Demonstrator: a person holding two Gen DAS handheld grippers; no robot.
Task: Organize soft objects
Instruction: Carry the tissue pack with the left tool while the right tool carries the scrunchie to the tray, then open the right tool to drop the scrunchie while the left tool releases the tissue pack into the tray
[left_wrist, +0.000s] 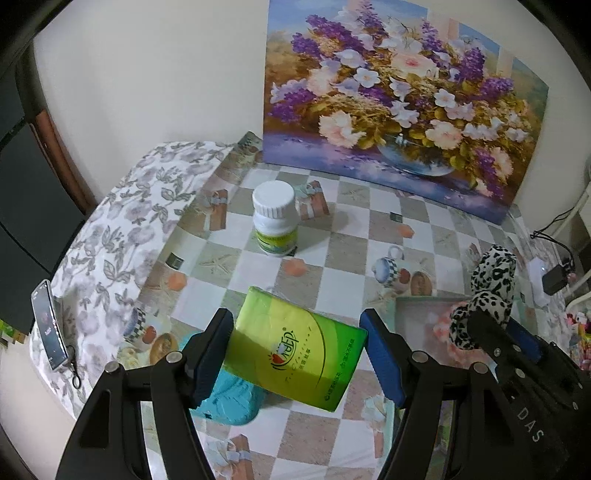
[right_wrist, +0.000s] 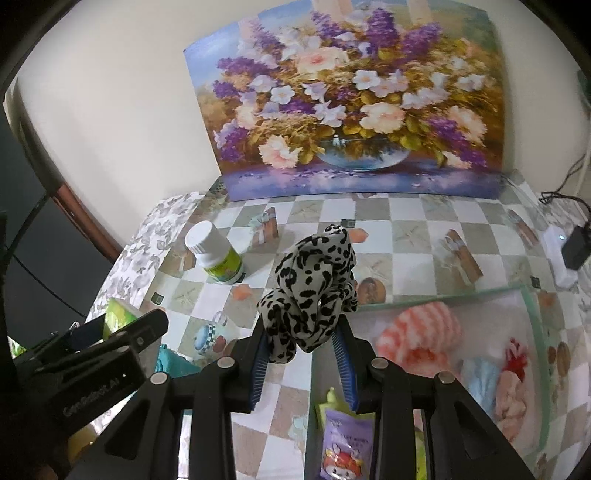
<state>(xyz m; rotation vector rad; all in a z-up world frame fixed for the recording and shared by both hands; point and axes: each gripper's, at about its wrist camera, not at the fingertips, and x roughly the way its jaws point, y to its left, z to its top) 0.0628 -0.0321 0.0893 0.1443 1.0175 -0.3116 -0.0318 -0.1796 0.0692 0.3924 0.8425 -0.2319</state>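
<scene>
Behind left gripper (left_wrist: 297, 356) clamping tissue pack (left_wrist: 295, 350), teal object (left_wrist: 231, 402) half hidden; right gripper (right_wrist: 303, 354) pinches leopard cloth (right_wrist: 312, 291).

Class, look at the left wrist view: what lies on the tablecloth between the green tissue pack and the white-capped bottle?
In the left wrist view only bare checkered tablecloth separates the green tissue pack from the white-capped bottle.

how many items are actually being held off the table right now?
2: green tissue pack between the left gripper pads; leopard-print cloth clamped in the right gripper, near the clear bin.
</scene>
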